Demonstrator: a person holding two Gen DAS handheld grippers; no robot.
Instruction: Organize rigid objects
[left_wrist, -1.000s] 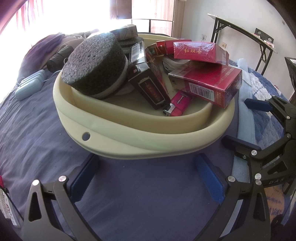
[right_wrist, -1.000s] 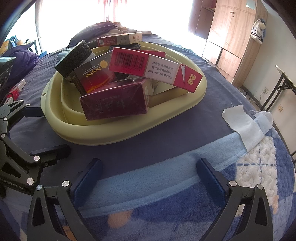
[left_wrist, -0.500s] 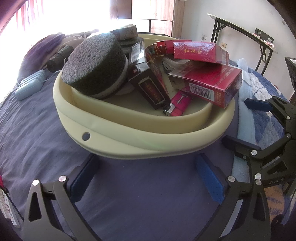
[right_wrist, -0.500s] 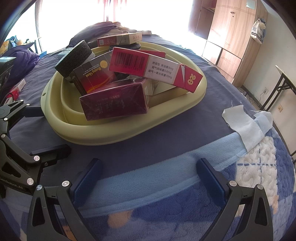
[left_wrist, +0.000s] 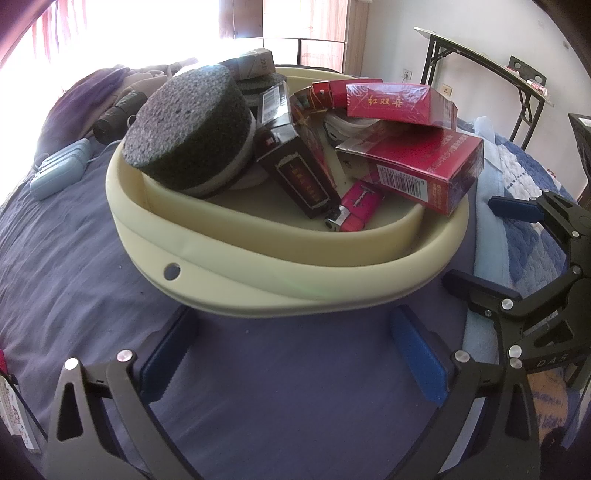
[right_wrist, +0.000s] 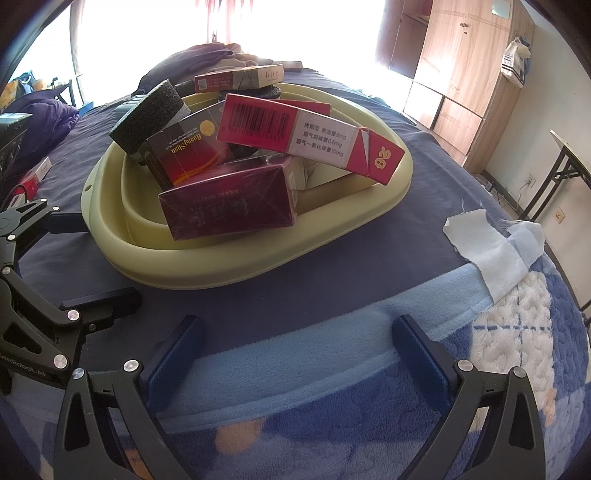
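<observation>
Both grippers — left gripper (left_wrist: 295, 345), right gripper (right_wrist: 297, 349) — jaws spread, empty, facing a smooth cream basin (left_wrist: 258, 280) heaped with glossy cigarette packs (right_wrist: 227, 201) and a coarse black sponge (left_wrist: 192, 125) on the fuzzy bed blanket (right_wrist: 295, 369).

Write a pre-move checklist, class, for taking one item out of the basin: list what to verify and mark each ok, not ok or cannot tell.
1. Left gripper open and empty: ok.
2. Right gripper open and empty: ok.
3. Both grippers apart from the cream basin: ok.
4. Pink lighter uncovered on the basin floor: ok, though a dark carton lies close beside it.
5. Pile stable: not ok; the barcode carton rests tilted on other boxes, one end over the rim.
6. Place to sort items into: cannot tell.
</observation>
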